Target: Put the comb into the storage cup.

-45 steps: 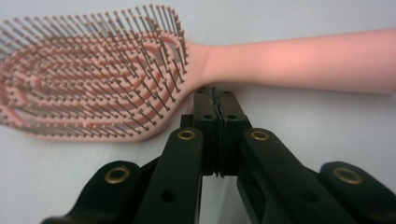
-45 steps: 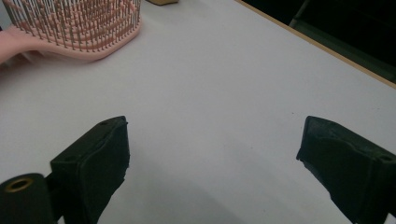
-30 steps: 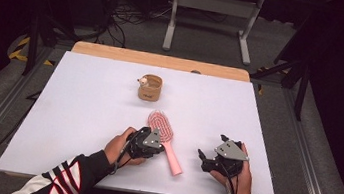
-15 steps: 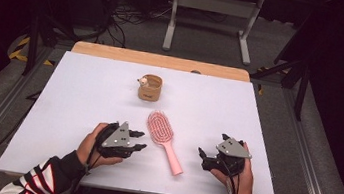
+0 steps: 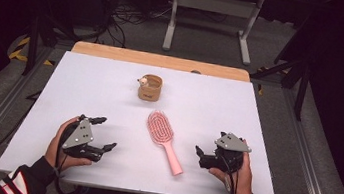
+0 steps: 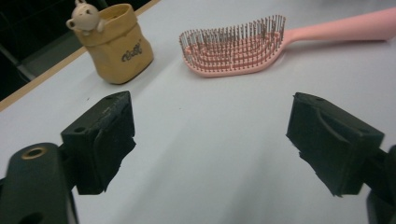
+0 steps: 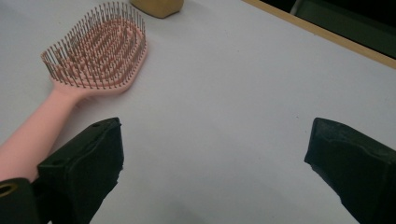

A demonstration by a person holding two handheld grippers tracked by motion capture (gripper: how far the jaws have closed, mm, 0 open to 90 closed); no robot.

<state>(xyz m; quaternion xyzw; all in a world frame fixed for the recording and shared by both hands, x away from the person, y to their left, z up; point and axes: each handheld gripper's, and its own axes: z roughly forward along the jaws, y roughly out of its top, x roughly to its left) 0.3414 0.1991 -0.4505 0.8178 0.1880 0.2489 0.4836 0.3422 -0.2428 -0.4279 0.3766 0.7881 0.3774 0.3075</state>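
A pink hairbrush (image 5: pixel 164 139) lies bristles up on the white table (image 5: pixel 257 123), between the two hand-held grippers. Its long axis runs from the head, toward the far edge, to the handle, angled near and right. The right gripper (image 5: pixel 201 156) sits just beside the handle end, jaws spread wide and empty. The left gripper (image 5: pixel 103 132), also wide open and empty, rests farther off. A small tan pouch (image 5: pixel 150 88) with a bear figure stands beyond the brush head.

The white table (image 5: pixel 85 90) carries a tan pouch (image 5: pixel 150 88) with a small bear figure (image 6: pixel 84 17) on its rim; nearer the person than the pouch lies a pink hairbrush (image 5: pixel 164 140), bristles up, apart from it
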